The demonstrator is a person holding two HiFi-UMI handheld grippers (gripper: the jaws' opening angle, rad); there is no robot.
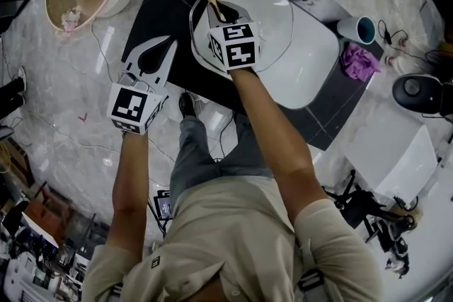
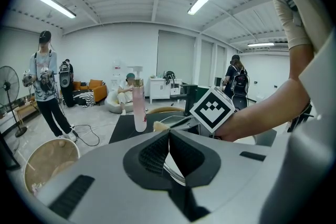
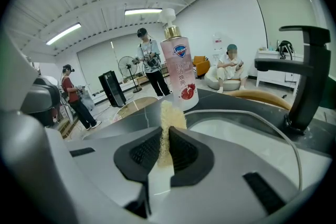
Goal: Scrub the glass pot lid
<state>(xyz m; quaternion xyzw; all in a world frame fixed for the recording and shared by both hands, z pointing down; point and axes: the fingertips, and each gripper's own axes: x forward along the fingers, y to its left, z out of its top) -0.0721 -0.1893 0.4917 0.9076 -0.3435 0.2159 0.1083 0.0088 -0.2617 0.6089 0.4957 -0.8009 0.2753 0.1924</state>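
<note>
Over the white sink basin [image 1: 315,56], I hold the glass pot lid [image 1: 272,10] with one tool and a scrubber with the other. My left gripper [image 2: 169,135], at the basin's left side, has its jaws drawn together. The lid's metal rim shows in the gap between the pads, so I judge it to be pinching the lid by that rim. My right gripper [image 3: 165,139], above the basin's left half, is clamped on a beige loofah scrubber [image 3: 172,115]. The scrubber's frayed end sticks out past the jaws over the lid; whether it touches the glass, I cannot tell. A pink pump bottle of soap [image 3: 179,68] stands just behind the basin, and the black faucet [image 3: 307,78] rises at the basin's far rim.

The weak point, as I read it, is the single pinch on the rim. Scrubbing pressure away from that pinch could lever the lid round and twist it out of the pads, dropping glass into the basin. Soap on the rim would make that slip likelier. A wide stroke could knock the lid against the faucet or tip the bottle. A hard push could also drag the scrubber out of its jaws, since only a narrow strip is gripped.
</note>
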